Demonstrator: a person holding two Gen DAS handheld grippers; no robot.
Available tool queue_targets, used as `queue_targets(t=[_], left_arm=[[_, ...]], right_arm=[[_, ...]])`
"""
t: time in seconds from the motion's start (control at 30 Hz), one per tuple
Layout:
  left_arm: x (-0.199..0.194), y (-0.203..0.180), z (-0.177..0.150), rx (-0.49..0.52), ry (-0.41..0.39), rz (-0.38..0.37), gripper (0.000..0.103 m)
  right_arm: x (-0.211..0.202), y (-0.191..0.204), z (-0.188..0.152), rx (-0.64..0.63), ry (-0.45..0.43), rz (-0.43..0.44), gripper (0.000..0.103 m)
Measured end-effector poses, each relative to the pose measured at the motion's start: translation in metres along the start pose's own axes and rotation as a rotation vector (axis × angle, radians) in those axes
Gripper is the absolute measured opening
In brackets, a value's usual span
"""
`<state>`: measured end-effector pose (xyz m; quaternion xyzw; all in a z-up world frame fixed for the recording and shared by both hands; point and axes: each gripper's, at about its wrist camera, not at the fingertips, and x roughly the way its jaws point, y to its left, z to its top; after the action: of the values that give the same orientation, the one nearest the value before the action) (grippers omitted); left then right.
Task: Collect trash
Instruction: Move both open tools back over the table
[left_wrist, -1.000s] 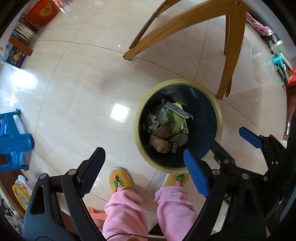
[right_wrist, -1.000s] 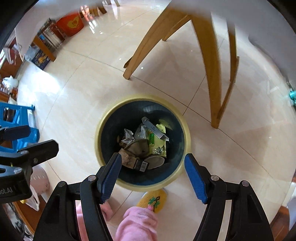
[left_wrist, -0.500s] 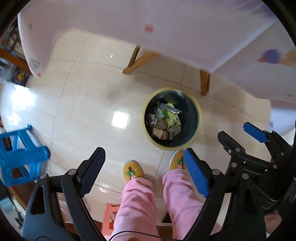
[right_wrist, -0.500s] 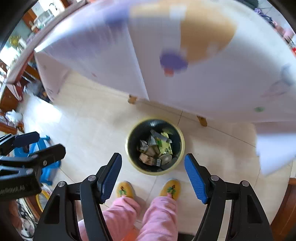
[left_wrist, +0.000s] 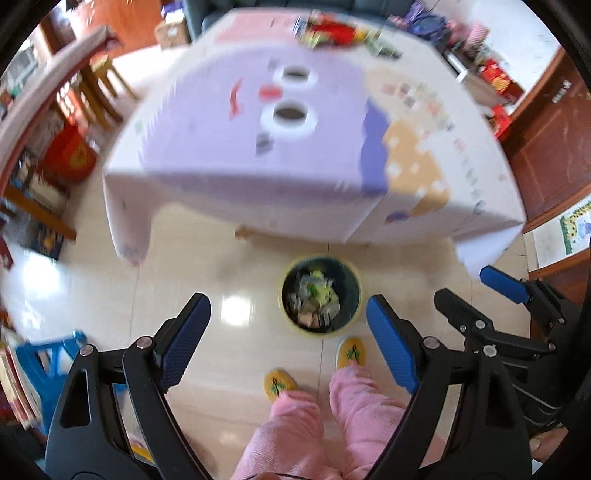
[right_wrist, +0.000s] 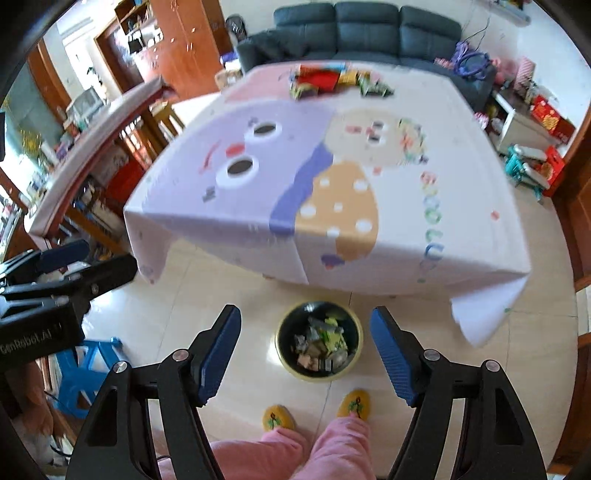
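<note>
Your trash bin (right_wrist: 318, 340), full of wrappers, stands on the floor just before your slippers (right_wrist: 354, 404), beside the cloth-covered bench (right_wrist: 332, 177). Left gripper (left_wrist: 288, 343) gapes empty; right gripper (right_wrist: 306, 354) is opening, empty. Only the right view shows the sofa (right_wrist: 365, 29).

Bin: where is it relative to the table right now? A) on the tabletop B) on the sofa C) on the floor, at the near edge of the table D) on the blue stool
C: the bin stands on the tiled floor just in front of the table's hanging cloth, with the slippers on its near side.
</note>
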<state>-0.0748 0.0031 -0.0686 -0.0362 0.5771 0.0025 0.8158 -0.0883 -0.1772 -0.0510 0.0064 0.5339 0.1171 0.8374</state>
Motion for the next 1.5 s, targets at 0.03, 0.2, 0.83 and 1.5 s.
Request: queue_targets(t=[0.03, 0.2, 0.83, 1.5], left_arm=[[-0.011, 0.000, 0.006, 0.012, -0.024, 0.003, 0.085], [-0.057, 0.001, 0.027, 0.061, -0.152, 0.021, 0.085], [-0.149, -0.005, 0.133, 0.144, -0.397, -0.014, 0.084], [0.019, -0.064, 0.369, -0.168, -0.151, -0.023, 0.084]], right_arm=[[-0.007, 0.001, 0.003, 0.004, -0.018, -0.005, 0.075], [-0.032, 0.002, 0.019, -0.005, -0.091, -0.043, 0.075], [-0.089, -0.027, 0.162, -0.045, -0.275, -0.104, 0.075], [0.182, -0.193, 0.445, -0.128, -0.012, 0.086, 0.075]])
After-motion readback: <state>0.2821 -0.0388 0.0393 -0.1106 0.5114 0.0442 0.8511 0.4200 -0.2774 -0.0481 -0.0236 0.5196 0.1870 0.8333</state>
